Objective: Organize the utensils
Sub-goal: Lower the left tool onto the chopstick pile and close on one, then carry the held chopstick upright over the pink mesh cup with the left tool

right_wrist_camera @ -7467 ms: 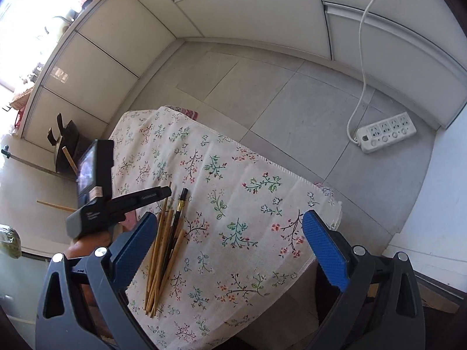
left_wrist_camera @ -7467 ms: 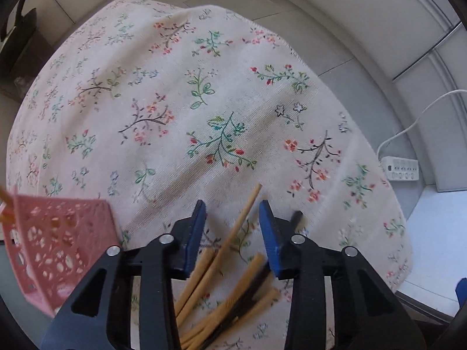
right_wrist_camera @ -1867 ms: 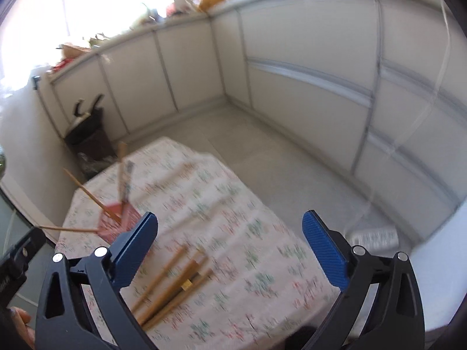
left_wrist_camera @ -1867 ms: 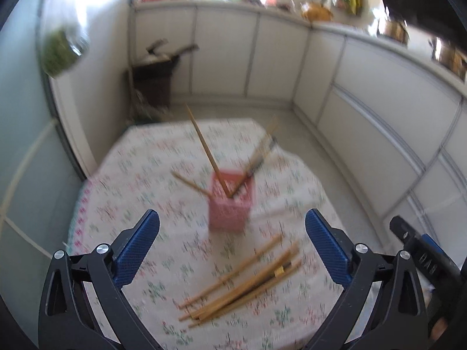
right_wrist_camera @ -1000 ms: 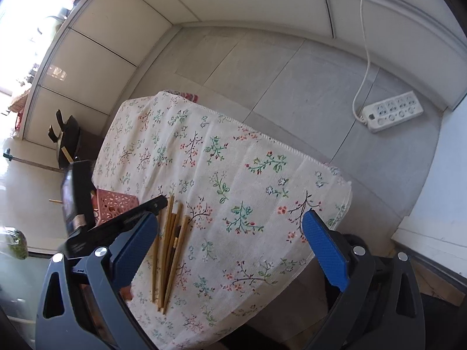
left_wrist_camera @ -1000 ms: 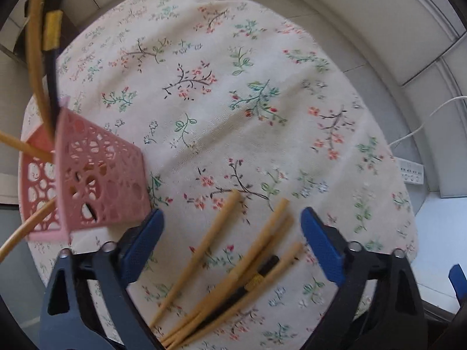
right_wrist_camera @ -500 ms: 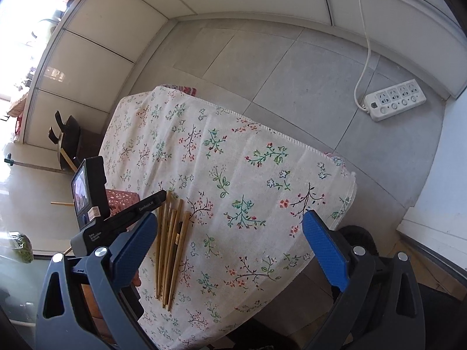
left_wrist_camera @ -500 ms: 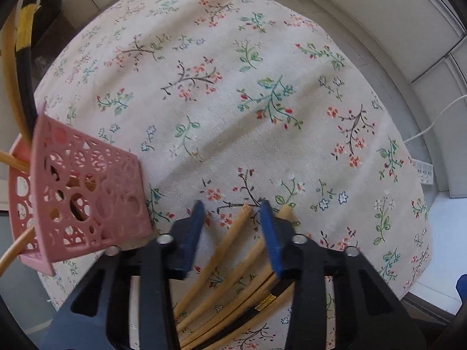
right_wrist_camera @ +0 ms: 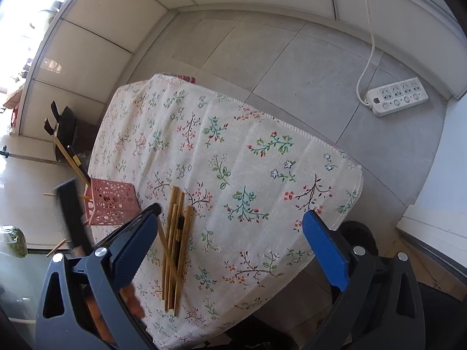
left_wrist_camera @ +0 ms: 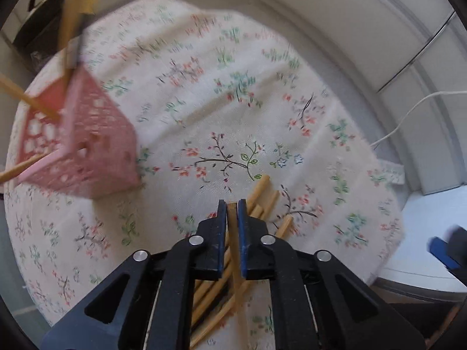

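Chopsticks (left_wrist_camera: 264,201) lie in a loose bundle on the floral tablecloth (left_wrist_camera: 233,102), directly under and just ahead of the left gripper (left_wrist_camera: 232,208), whose blue pads are pinched onto a single wooden chopstick (left_wrist_camera: 233,233). That gripped chopstick runs lengthwise between the pads, its tip level with their front ends and its tail slanting back across the others. In the right wrist view the bundle (right_wrist_camera: 175,242) has its long axis running from near the table's front edge toward the far side, with one dark-handled stick among the pale ones, and the held one (right_wrist_camera: 167,248) crosses it at an angle. The pink lattice basket (left_wrist_camera: 78,145) stands to the left of the bundle, apart from it, with several chopsticks leaning out of it. The right gripper (right_wrist_camera: 230,243) hangs with its jaws wide apart, holding nothing, over the tablecloth's near side. Only the right wrist view shows the white power strip (right_wrist_camera: 397,96) on the grey floor and the whole table outline; the left wrist view is blurred toward the basket.
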The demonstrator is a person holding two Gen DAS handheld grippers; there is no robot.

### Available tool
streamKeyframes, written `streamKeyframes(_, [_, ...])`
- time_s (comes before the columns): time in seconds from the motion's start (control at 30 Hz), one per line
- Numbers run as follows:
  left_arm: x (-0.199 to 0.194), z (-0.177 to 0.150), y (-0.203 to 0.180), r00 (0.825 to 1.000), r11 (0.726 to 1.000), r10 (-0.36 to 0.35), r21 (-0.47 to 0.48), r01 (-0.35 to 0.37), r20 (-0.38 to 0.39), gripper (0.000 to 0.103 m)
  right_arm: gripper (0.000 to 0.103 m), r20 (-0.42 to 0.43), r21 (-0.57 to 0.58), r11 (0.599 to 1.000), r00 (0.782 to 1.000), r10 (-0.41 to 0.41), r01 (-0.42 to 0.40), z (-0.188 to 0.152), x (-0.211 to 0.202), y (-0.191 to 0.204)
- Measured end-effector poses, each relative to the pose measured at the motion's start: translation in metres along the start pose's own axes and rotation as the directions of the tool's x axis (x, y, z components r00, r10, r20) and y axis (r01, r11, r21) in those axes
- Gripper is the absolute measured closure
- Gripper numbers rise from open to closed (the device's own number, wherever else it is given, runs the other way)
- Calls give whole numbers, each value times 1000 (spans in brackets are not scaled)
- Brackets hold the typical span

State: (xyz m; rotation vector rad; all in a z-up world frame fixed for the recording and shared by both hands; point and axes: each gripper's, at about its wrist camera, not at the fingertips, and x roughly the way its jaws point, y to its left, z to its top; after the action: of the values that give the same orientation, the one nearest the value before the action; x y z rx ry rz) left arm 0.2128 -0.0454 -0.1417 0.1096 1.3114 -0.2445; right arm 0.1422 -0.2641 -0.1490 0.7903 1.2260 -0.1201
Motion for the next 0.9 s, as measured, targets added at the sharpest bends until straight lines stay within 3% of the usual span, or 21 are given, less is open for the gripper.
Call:
streamKeyframes(0.2, [-60,-33,11,990,999,-37,2,37,133,96,7,-55,-6,1000,998,7,-7,-7,23,14])
streamKeyframes(0.4, [-116,-79,25,960,995,-97,9,97,264,96,10,-163,26,998,985,63,-60,-17,59,38])
streamKeyframes(0.57, [-149,-102,40,934,994,-105,-1,112,342,96,56,-180,-22,999,983,-37,33,-17,85,61])
streamKeyframes(0.77, [-176,-112,56,901,990,-127,-9,144,416,96,76,-209,-31,993,971,-120,116,-22,122,77])
streamKeyframes(0.9, [-175,-111,66,895,987,-131,-33,160,427,96,85,-178,-45,986,970,-168,163,-23,131,83])
